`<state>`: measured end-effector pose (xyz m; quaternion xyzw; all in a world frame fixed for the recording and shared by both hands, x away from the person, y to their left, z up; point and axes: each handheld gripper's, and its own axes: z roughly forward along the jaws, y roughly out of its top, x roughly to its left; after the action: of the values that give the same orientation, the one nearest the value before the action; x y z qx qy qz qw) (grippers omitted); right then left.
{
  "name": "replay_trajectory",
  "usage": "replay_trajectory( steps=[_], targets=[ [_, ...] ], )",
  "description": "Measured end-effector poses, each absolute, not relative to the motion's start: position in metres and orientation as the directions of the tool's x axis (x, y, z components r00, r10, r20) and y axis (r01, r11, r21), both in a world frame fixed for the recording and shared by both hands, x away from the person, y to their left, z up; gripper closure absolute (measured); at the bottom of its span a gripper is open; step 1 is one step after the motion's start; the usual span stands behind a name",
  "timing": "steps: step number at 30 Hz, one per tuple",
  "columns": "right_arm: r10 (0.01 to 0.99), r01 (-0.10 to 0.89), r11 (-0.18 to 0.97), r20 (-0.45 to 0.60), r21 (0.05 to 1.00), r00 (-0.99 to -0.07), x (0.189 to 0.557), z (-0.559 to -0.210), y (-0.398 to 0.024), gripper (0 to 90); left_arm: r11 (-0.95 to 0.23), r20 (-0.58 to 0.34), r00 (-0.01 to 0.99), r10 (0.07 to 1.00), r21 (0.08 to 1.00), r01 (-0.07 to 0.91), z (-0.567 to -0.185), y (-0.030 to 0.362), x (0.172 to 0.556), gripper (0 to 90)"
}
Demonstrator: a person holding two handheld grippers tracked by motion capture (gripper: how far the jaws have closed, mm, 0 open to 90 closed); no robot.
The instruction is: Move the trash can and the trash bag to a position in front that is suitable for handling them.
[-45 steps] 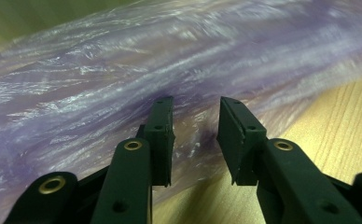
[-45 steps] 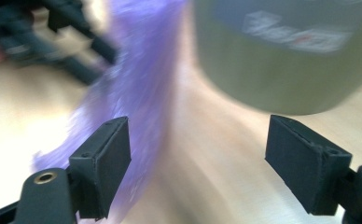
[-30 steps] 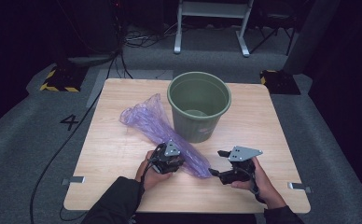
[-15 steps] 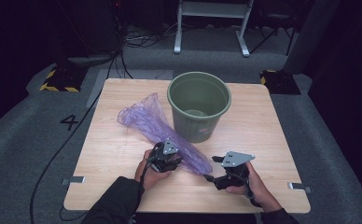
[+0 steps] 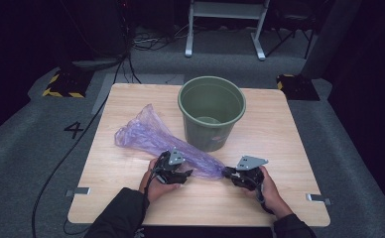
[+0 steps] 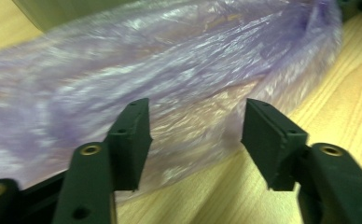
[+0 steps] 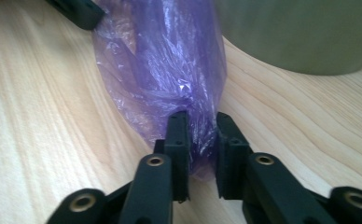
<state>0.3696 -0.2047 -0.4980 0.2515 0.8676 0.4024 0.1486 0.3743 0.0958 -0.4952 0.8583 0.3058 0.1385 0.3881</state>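
Note:
A crumpled purple plastic bag (image 5: pixel 148 135) lies stretched across the wooden table (image 5: pixel 289 148), from the left of centre to the front. A green bucket (image 5: pixel 211 106) stands upright just behind it. My left gripper (image 5: pixel 183 173) sits at the bag's middle. Its jaws have just been opening and stand apart (image 6: pixel 195 135), with the bag (image 6: pixel 170 60) bulging between them but not pressed. My right gripper (image 5: pixel 227 172) is at the bag's narrow near end. Its jaws have just been closing and now pinch the gathered film (image 7: pixel 201 144).
The bucket's wall (image 7: pixel 300 32) rises close behind the bag in the right gripper view. Metal brackets (image 5: pixel 79 191) are fixed at the table's front corners. A dark floor with cables and a stand surrounds the table.
My right gripper has dropped to the table and closed on the bag's near end. The left gripper stayed in place and its jaws have widened off the bag.

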Motion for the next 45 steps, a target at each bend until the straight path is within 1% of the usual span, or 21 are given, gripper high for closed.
replay_trajectory(
  steps=[3,6,7,10,12,14,17,19,22,23,27,28,29,31,32,34,36,38,39,43,45],
  targets=[
    [0.558,0.316,0.555,-0.063,0.77,-0.827,0.373,-0.498,-0.211,79.7,-0.5,0.006,0.779,0.627,0.771,0.396,-0.489,0.102,0.372,33.2],
    [0.56,0.316,0.557,-0.067,0.768,-0.826,0.377,-0.498,-0.218,79.6,-0.476,0.015,0.791,0.612,0.806,0.353,-0.481,0.111,0.368,27.7],
    [0.559,0.315,0.557,-0.067,0.768,-0.826,0.378,-0.498,-0.22,79.6,-0.472,0.03,0.795,0.606,0.817,0.33,-0.477,0.114,0.367,26.6],
    [0.551,0.336,0.536,-0.019,0.775,-0.834,0.381,-0.497,-0.224,78.9,-0.466,0.049,0.815,0.578,0.839,0.28,-0.466,0.118,0.366,23.5],
    [0.54,0.332,0.545,-0.02,0.77,-0.842,0.381,-0.495,-0.222,78.3,-0.446,0.043,0.828,0.559,0.857,0.257,-0.459,0.116,0.368,20.6],
    [0.522,0.316,0.554,-0.025,0.77,-0.852,0.38,-0.494,-0.219,78.3,-0.446,0.04,0.842,0.538,0.861,0.245,-0.458,0.111,0.374,20.4],
    [0.502,0.304,0.566,-0.028,0.767,-0.864,0.379,-0.492,-0.216,78.3,-0.487,0.06,0.844,0.532,0.838,0.247,-0.465,0.104,0.387,19.0],
    [0.488,0.292,0.573,-0.032,0.766,-0.872,0.378,-0.491,-0.217,78.3,-0.511,0.058,0.84,0.539,0.816,0.272,-0.472,0.103,0.396,17.9],
    [0.477,0.286,0.57,-0.027,0.77,-0.879,0.376,-0.489,-0.221,78.3,-0.523,0.01,0.839,0.544,0.786,0.33,-0.484,0.106,0.411,18.1],
    [0.476,0.286,0.57,-0.025,0.77,-0.879,0.376,-0.489,-0.222,78.1,-0.532,0.01,0.839,0.545,0.777,0.337,-0.488,0.107,0.413,20.4],
    [0.476,0.284,0.563,-0.024,0.777,-0.879,0.375,-0.488,-0.228,76.7,-0.539,-0.009,0.834,0.552,0.76,0.364,-0.493,0.113,0.419,23.0],
    [0.477,0.283,0.56,-0.024,0.778,-0.878,0.376,-0.488,-0.229,76.7,-0.543,-0.01,0.831,0.556,0.753,0.372,-0.494,0.114,0.42,25.2],
    [0.481,0.286,0.555,-0.021,0.781,-0.876,0.376,-0.488,-0.231,76.6,-0.553,0.001,0.828,0.561,0.745,0.373,-0.495,0.115,0.42,28.5],
    [0.495,0.294,0.545,-0.018,0.785,-0.869,0.377,-0.488,-0.234,75.4,-0.589,0.043,0.823,0.566,0.719,0.368,-0.496,0.115,0.42,38.1],
    [0.503,0.297,0.537,-0.017,0.789,-0.864,0.378,-0.487,-0.236,74.8,-0.596,0.046,0.823,0.566,0.712,0.371,-0.498,0.115,0.419,40.6],
    [0.518,0.305,0.52,-0.011,0.798,-0.855,0.379,-0.487,-0.238,73.9,-0.581,0.022,0.82,0.572,0.716,0.386,-0.498,0.117,0.419,46.2],
    [0.529,0.308,0.515,-0.013,0.8,-0.849,0.381,-0.487,-0.239,73.4,-0.581,0.02,0.819,0.574,0.714,0.39,-0.497,0.119,0.419,52.5],
    [0.546,0.315,0.508,-0.017,0.802,-0.837,0.382,-0.487,-0.239,72.1,-0.586,0.016,0.823,0.567,0.711,0.389,-0.497,0.12,0.418,62.4],
    [0.555,0.319,0.5,-0.015,0.805,-0.831,0.384,-0.488,-0.24,70.9,-0.583,0.01,0.824,0.567,0.711,0.393,-0.497,0.12,0.417,65.5],
    [0.612,0.365,0.456,0.011,0.812,-0.791,0.39,-0.492,-0.243,57.6,-0.581,0.016,0.814,0.58,0.709,0.4,-0.496,0.121,0.413,77.1],
    [0.628,0.382,0.45,0.018,0.807,-0.778,0.393,-0.494,-0.244,45.2,-0.567,0.017,0.799,0.6,0.714,0.41,-0.497,0.121,0.41,81.0]
  ],
)
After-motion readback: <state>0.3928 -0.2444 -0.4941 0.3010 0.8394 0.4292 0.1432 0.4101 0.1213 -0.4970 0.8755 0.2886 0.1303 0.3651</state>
